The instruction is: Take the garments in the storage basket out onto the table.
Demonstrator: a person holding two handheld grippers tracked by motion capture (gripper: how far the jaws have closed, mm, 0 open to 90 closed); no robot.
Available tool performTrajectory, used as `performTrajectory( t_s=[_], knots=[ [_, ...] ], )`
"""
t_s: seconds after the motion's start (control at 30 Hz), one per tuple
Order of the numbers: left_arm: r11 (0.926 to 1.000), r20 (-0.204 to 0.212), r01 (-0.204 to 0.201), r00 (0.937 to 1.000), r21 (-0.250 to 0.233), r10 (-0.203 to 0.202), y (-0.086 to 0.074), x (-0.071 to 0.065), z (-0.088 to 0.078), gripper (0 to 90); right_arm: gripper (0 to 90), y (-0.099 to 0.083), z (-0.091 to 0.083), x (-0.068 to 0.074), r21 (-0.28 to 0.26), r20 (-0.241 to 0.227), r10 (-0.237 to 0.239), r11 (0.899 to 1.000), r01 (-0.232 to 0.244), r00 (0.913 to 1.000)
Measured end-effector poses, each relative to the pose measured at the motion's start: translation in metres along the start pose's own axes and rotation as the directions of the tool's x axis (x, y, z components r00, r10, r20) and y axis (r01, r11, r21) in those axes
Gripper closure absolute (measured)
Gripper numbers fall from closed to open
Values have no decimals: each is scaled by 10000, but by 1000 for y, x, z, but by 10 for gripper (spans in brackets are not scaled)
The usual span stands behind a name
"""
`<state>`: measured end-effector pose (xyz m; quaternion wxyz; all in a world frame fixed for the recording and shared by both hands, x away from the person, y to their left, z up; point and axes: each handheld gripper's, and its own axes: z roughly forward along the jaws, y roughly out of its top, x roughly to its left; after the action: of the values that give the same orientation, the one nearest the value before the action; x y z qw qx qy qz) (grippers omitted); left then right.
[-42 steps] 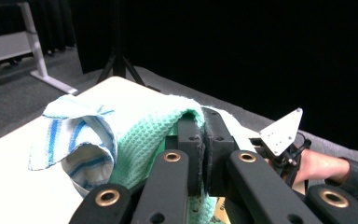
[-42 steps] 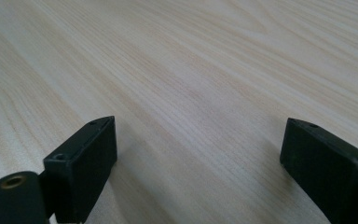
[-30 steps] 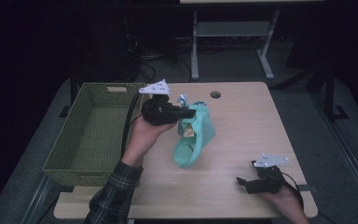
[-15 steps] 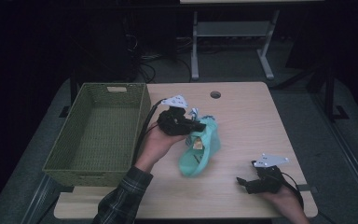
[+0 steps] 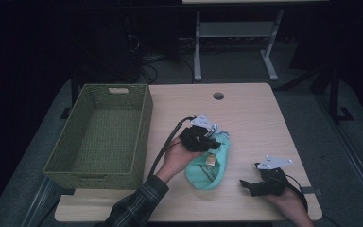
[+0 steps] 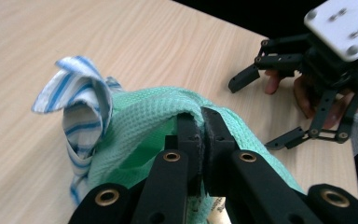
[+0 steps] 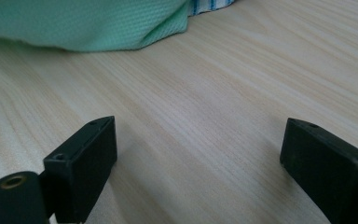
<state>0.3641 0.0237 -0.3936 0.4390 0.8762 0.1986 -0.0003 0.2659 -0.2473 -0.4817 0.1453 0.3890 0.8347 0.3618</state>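
High view. 1 wooden table (image 5: 250, 113) is serving as landmark. 1 green woven basket (image 5: 101, 135) is sitting on the table's left part. 1 mint-green cloth (image 5: 208, 165) is lying near the table's middle, toward the front edge, with 1 blue-and-white striped cloth (image 5: 217, 130) peeking out at its far end. The left gripper (image 5: 203, 139) is resting on the cloth's top end. The right gripper (image 5: 250, 185) is sitting at the table's front right, well apart from the cloth.

Left gripper view. The left gripper (image 6: 203, 122) is pinching a fold of the mint-green cloth (image 6: 154, 121), jaws pressed together on the fabric. The striped cloth (image 6: 81, 107) is bunching up beside the fold, over the table (image 6: 121, 42). The right gripper (image 6: 261, 112) is standing farther off with jaws spread.

Right gripper view. The right gripper (image 7: 198, 149) is holding its 2 jaws wide apart with nothing between them, low over the table (image 7: 205, 102). The mint-green cloth (image 7: 84, 23) is lying ahead on the table.
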Motion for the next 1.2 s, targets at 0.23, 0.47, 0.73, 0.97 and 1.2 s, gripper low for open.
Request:
performTrajectory(
  t_s=[0.23, 0.47, 0.73, 0.97, 1.2],
  knots=[
    [9998, -36, 53, 10000, 167, -53, -13, -2, 24, 867, 103, 0, 0, 0, -8, -1, 57, 10000, -57, 10000],
    [9969, 46, -22, 10000, 787, 18, -23, -8, 49, 861, 103, 0, 0, 0, 13, -2, -7, 10000, 7, 10000],
    [9916, 157, -293, 9995, 1257, 275, -32, -14, 66, 838, 103, 0, 0, 0, -11, -25, -54, 10000, 54, 10000],
    [9907, 269, -319, 9992, 1321, 286, -33, -16, 67, 746, 103, 0, 0, 1, 25, -70, 0, 10000, 1, 10000],
    [9927, 191, -290, 9995, 1171, 270, -26, -19, 51, 574, 103, 0, 0, 1, -8, -70, -63, 10000, 63, 10000]
  ],
)
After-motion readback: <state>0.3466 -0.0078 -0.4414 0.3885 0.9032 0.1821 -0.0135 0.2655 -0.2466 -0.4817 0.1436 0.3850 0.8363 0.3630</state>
